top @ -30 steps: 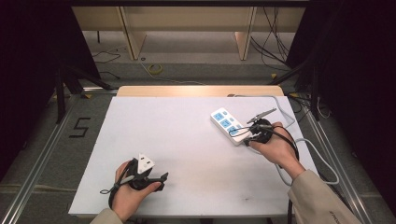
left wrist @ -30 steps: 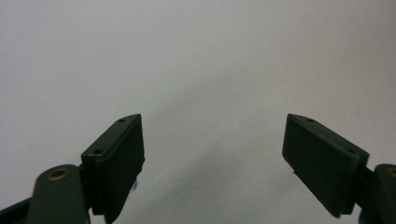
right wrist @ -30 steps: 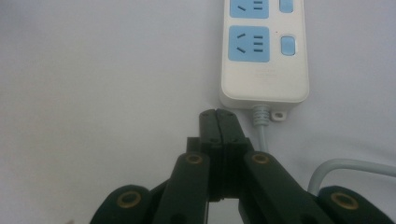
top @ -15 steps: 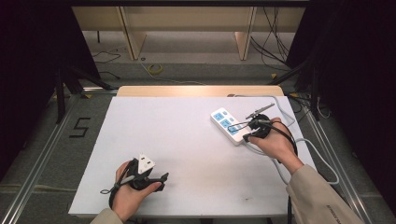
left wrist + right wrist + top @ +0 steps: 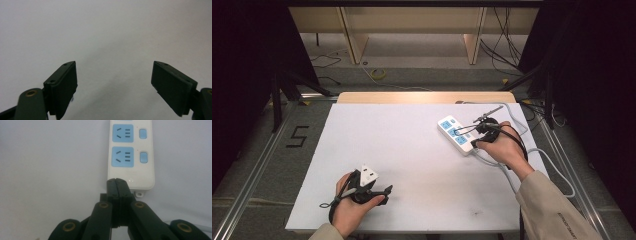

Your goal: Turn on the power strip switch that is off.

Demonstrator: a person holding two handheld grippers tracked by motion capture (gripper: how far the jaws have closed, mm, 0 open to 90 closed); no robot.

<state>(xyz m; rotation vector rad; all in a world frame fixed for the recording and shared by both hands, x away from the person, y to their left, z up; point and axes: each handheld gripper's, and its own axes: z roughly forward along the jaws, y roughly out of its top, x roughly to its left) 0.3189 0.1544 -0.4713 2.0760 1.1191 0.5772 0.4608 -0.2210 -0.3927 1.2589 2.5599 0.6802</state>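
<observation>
- Two claws on a matte white worktop (image 5: pixel 412 150).
- Left claw (image 5: pixel 379 192), near the front edge toward the left corner: jaws wide, holding nothing; flat black pads over bare surface.
- Power strip (image 5: pixel 455 134), toward the right edge: glossy white plastic, blue sockets, long axis running ahead of the right claw (image 5: pixel 116 181).
- Right claw: jaws pressed together, empty, tips touching the strip's near end; clearly the nearer hand.
- Grey cable (image 5: pixel 557 170) trails along the right edge.
</observation>
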